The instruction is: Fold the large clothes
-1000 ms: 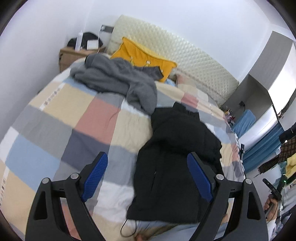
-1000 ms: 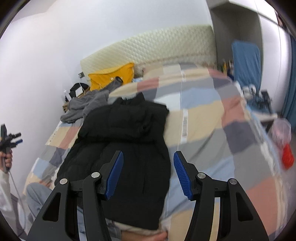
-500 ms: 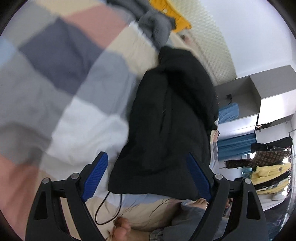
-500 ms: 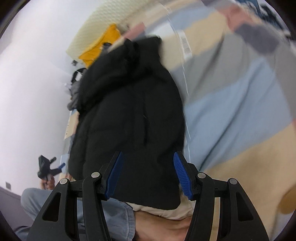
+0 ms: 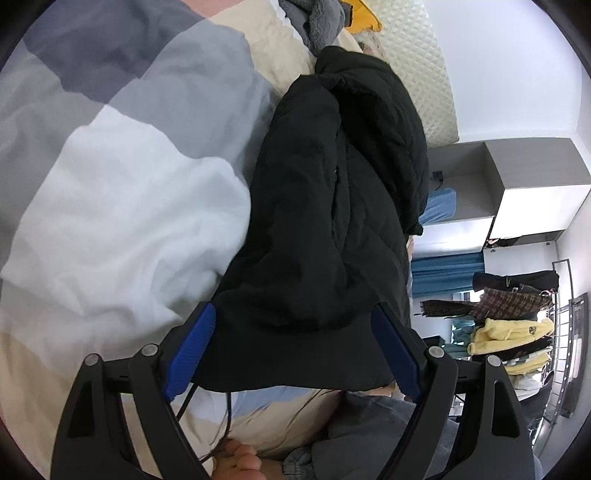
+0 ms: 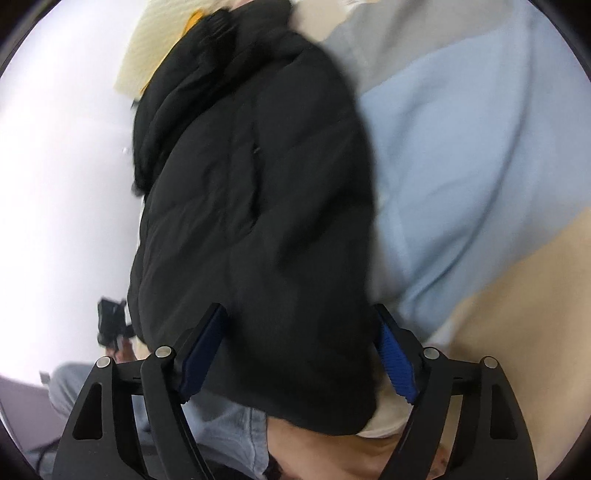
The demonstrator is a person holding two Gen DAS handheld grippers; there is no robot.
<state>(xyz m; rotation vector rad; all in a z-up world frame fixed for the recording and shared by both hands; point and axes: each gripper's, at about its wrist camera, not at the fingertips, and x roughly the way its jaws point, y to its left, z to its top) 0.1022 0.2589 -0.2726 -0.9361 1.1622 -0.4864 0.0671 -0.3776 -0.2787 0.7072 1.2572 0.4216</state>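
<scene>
A bed with a patchwork duvet [image 5: 122, 206] carries a black padded jacket [image 5: 332, 221] and grey garment [image 5: 321, 18].

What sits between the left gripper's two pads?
The hem of the black jacket fills the gap of the open left gripper, untouched by either pad, in the left wrist view.

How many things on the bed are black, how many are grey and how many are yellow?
Black: 1, the black jacket
Grey: 1, the grey garment, bunched up near the headboard
Yellow: 1, the yellow pillow, only its edge showing
Total: 3
</scene>
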